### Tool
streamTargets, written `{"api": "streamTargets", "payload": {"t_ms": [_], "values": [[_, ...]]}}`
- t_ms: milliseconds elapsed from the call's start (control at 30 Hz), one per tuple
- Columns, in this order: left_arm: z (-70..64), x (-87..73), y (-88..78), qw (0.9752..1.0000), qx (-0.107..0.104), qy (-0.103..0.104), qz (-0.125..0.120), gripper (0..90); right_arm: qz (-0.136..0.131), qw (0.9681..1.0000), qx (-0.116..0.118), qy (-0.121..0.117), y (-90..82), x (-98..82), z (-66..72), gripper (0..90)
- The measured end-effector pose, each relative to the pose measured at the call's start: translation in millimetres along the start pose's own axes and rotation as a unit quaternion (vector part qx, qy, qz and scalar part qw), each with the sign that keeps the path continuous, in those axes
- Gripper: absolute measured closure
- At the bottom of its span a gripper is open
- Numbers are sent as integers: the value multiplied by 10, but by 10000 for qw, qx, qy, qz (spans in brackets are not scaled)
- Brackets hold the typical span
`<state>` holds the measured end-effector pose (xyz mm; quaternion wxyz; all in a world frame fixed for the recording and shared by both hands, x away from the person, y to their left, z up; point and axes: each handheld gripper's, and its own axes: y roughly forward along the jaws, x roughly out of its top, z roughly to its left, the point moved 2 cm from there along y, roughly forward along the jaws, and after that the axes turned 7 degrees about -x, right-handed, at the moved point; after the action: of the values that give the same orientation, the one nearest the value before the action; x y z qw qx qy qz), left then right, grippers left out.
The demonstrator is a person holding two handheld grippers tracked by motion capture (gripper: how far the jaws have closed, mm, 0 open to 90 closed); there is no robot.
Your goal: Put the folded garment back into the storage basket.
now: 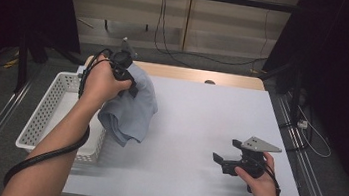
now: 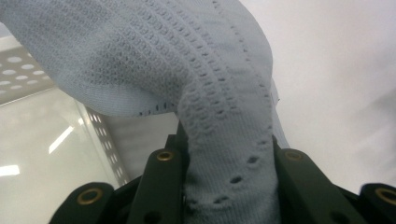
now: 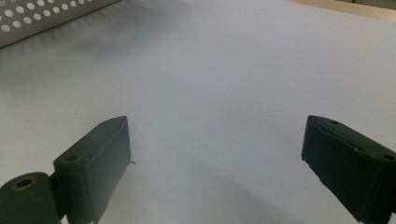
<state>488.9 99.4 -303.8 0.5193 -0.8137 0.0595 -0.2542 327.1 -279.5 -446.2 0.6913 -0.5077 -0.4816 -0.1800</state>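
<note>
While the left gripper (image 1: pixel 126 69) hangs above the table's left edge, near the far-left corner, its jaws are clamped on a bunch of pale blue cloth (image 1: pixel 133 105). In the left gripper view the knitted, eyelet-patterned fabric (image 2: pixel 219 154) is pinched between the two black jaws and rises past the lens, spreading wide across the top of the frame. In the high view the cloth hangs clear of the surface — it drapes from the gripper down over the seam between the white perforated basket (image 1: pixel 50 108) and the table (image 1: pixel 199 126), its lowest folds just above the basket's right rim. Whether the hem touches that rim cannot be told.

The basket stands along the left edge of the table, its long side parallel to that edge; its floor shows bare and white in the left gripper view (image 2: pixel 42 154).

The right gripper (image 1: pixel 222 160) is held low near the front-right corner, grey three-cornered plate uppermost, jaws pointing toward the table's middle. Those jaws stand wide apart with nothing between them — bare grey-white tabletop (image 3: pixel 219 116) shows in the gap in the right gripper view, and the basket's perforated wall (image 3: pixel 42 18) sits at the upper left of that view, well apart from the gripper.

A black cable loops from the left gripper beneath the person's left forearm.
</note>
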Motion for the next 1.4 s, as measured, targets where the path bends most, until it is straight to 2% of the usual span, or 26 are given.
{"api": "streamTargets", "payload": {"t_ms": [400, 1000, 1400], "values": [[11, 43, -136, 9998, 156, 65, 55, 723, -16, 10000, 6, -8, -7, -1, -6, 79], [52, 76, -375, 9995, 303, 0, 101, 722, -23, 10000, 9, -5, -8, 4, -2, 79], [151, 58, -507, 9991, 408, -28, 61, 722, -23, 10000, 8, -5, -12, 7, 0, 79]]}}
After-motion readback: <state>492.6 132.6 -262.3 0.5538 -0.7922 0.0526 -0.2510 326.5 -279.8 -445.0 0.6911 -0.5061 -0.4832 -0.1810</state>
